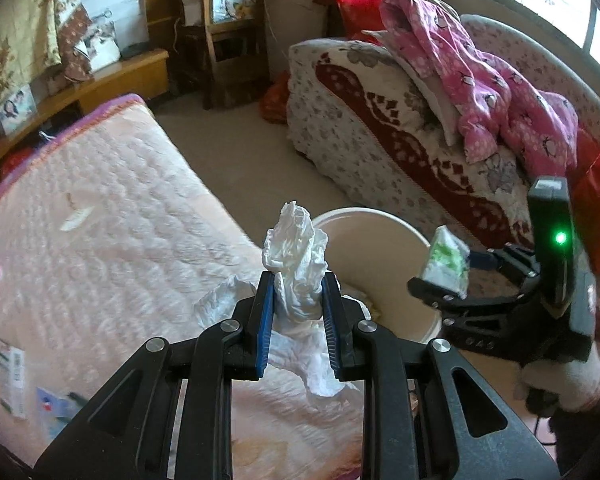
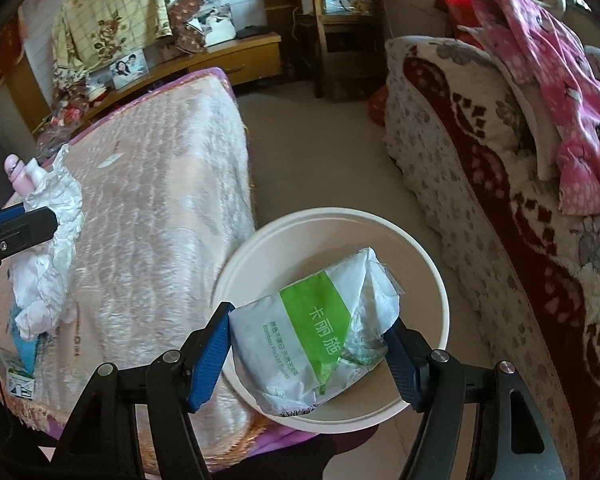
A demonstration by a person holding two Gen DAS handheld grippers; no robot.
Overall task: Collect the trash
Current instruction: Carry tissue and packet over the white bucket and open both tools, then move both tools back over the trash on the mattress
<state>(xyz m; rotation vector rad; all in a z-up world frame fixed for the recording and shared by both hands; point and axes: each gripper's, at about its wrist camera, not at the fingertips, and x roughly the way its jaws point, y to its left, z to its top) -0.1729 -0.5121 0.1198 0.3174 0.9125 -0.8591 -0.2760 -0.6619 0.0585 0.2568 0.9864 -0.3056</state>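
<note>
Bedding comes first: a bed [image 2: 160, 184] with a pale pink quilted cover fills the left of both views, and across a strip of bare floor [image 1: 236, 152] stands a sofa [image 1: 380, 120] under a red-and-cream patterned throw, with a pink garment [image 1: 500, 100] heaped on it. Between bed and sofa, close against the bed's edge, sits a round cream bin [image 2: 428, 264], its mouth open upward.

The right hand-held gripper [image 2: 308, 344] hangs over that bin with its blue pads spread fairly wide, pressing from either side on a white-and-green tissue packet [image 2: 316, 328], which is held clear above the bin's opening.

The left hand-held gripper [image 1: 296, 308] is closed almost fully, its pads pinching a crumpled white tissue [image 1: 296, 252] that sticks up past the fingertips and trails below them. It is above the bed's edge, just beside the bin's rim.

Small packets [image 1: 12, 376] lie on the bed cover near its lower left corner.
</note>
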